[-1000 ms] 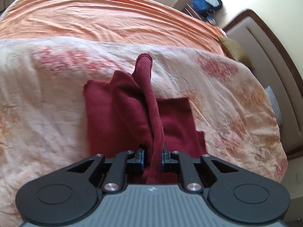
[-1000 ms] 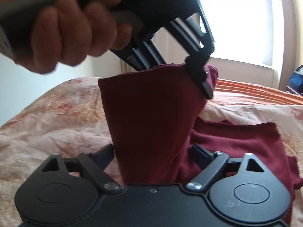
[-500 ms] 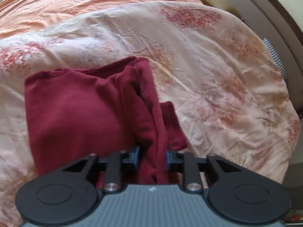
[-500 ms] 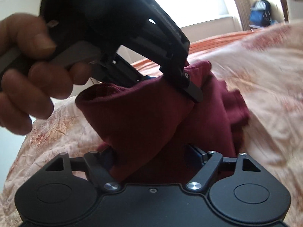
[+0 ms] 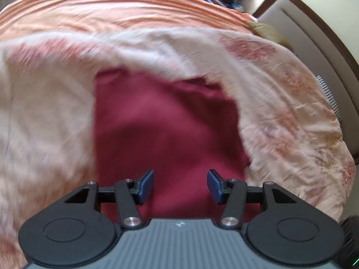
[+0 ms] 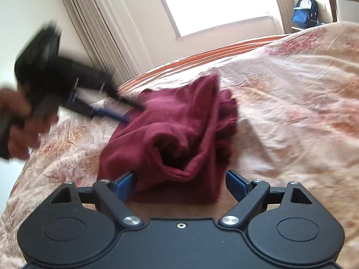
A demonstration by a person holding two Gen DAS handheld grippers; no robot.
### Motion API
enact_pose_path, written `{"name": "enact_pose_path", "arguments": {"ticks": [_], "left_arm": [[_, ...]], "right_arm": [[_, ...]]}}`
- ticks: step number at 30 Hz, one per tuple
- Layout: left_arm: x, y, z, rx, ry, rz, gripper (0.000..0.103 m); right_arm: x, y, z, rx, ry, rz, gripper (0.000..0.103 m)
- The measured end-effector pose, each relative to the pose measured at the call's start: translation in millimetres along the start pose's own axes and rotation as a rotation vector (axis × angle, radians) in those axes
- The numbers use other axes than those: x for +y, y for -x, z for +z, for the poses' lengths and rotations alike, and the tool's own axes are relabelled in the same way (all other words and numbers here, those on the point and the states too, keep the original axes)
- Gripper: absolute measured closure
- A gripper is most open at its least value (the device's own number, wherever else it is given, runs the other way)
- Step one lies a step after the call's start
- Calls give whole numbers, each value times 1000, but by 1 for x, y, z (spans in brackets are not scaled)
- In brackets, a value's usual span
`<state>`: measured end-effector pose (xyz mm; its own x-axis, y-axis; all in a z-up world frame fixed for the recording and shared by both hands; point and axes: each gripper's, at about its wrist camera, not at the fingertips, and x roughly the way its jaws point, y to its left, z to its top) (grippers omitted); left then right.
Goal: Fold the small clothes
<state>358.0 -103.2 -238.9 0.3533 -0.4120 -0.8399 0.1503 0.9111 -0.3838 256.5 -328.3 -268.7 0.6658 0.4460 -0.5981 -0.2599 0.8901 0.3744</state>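
Bed (image 5: 291, 103) fills most of both views: wide mattress w/ crumpled cream quilt printed in faded red-orange flowers. Plain orange ribbed blanket (image 5: 112, 15) runs across the top of the left wrist view, beyond the quilt. Padded beige headboard w/ dark wood frame (image 5: 309, 51) curves down the right edge of that view. Bright window (image 6: 215, 2) w/ pale pleated curtains sits top centre of the right wrist view. Blue backpack (image 6: 304, 10) in the upper right there, past the bed.

Dark red knit garment (image 5: 166, 130) lies on the quilt at centre of the left wrist view, spread fairly flat, outline blurred. In the right wrist view it shows lower centre as a bunched, folded heap w/ a hollow roll at its near end.

Left tongs (image 5: 180, 187), bottom centre of their own view: blue pads spread apart, jaws have just been opening, nothing pinched, red cloth lying below the gap. In the right wrist view these tongs appear blurred at left, held by a hand (image 6: 15, 121), tips at the garment's far edge.

Right tongs (image 6: 180, 185), bottom centre: jaws wide and just been opening; garment's near end sits between them, left pad touching cloth, right pad clear of it, so no pinch.
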Motion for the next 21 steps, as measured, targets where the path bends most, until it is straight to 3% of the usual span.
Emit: {"name": "enact_pose_path", "arguments": {"ticks": [5, 9, 13, 18, 21], "left_arm": [[5, 5, -48, -34, -93, 44, 44], [-3, 1, -71, 4, -139, 57, 40], [1, 2, -82, 8, -116, 42, 40], [16, 11, -83, -7, -86, 52, 40], [24, 13, -81, -9, -89, 80, 37]], "right_arm": [[-12, 22, 26, -52, -22, -26, 11], [-4, 6, 50, -62, 21, -13, 10], [2, -27, 53, 27, 68, 2, 10], [-14, -47, 29, 195, 114, -82, 10], [-22, -31, 25, 187, 88, -88, 10]]}}
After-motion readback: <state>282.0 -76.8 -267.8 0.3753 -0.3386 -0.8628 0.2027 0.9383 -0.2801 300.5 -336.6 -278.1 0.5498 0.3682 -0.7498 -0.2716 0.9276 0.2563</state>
